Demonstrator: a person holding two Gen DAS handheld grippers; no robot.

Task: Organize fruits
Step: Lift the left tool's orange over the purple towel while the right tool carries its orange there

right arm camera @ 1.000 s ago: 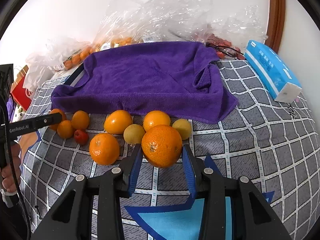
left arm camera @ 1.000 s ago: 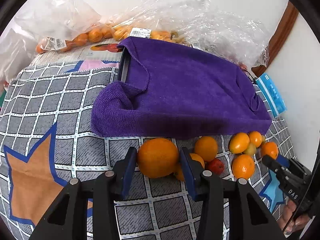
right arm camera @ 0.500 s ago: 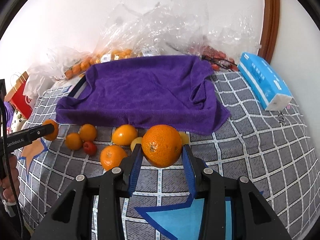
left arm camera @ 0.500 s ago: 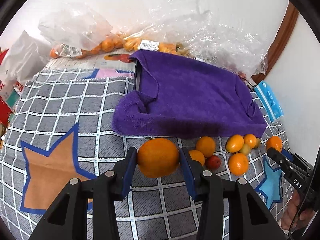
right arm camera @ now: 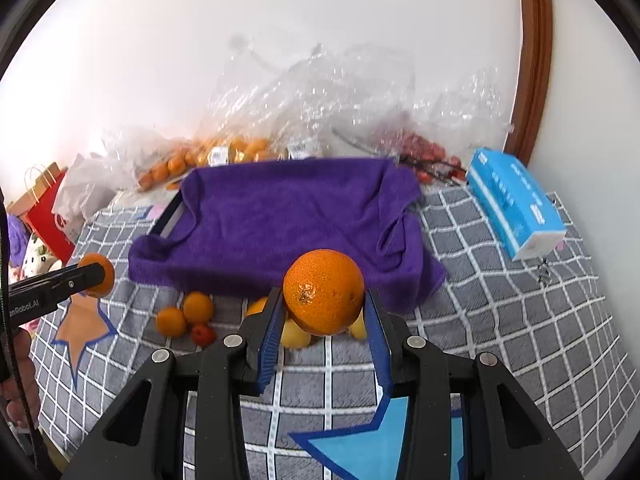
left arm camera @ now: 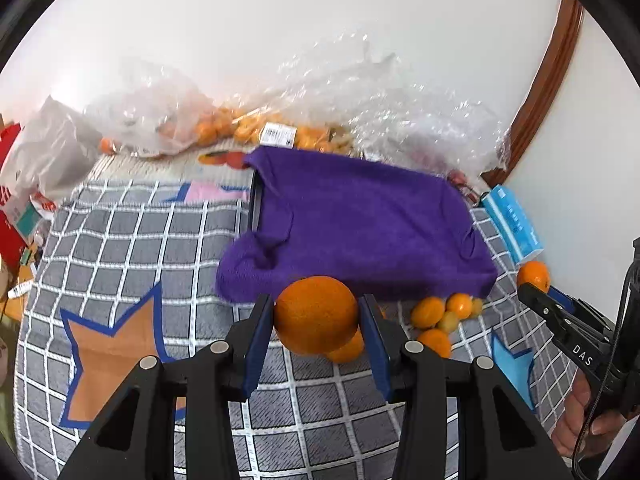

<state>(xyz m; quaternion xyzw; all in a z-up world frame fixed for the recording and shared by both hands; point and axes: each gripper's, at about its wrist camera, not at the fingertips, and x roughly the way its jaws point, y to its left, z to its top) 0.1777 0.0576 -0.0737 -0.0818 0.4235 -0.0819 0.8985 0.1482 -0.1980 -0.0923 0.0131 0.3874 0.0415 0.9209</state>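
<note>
While lifted, orange [left arm camera: 316, 314] between left fingers [left arm camera: 260, 344]

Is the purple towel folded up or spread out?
Spread out: the purple towel lies open, draped over something flat, corners bunched.

"DAS" on right gripper [left arm camera: 538, 304]

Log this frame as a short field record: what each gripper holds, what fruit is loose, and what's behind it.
left gripper: shut on left orange
right gripper: shut on right orange
loose fruit: small oranges, a red one and yellowish ones on the checked cloth
behind: purple towel, bagged fruit by the wall
right side: blue box
</note>
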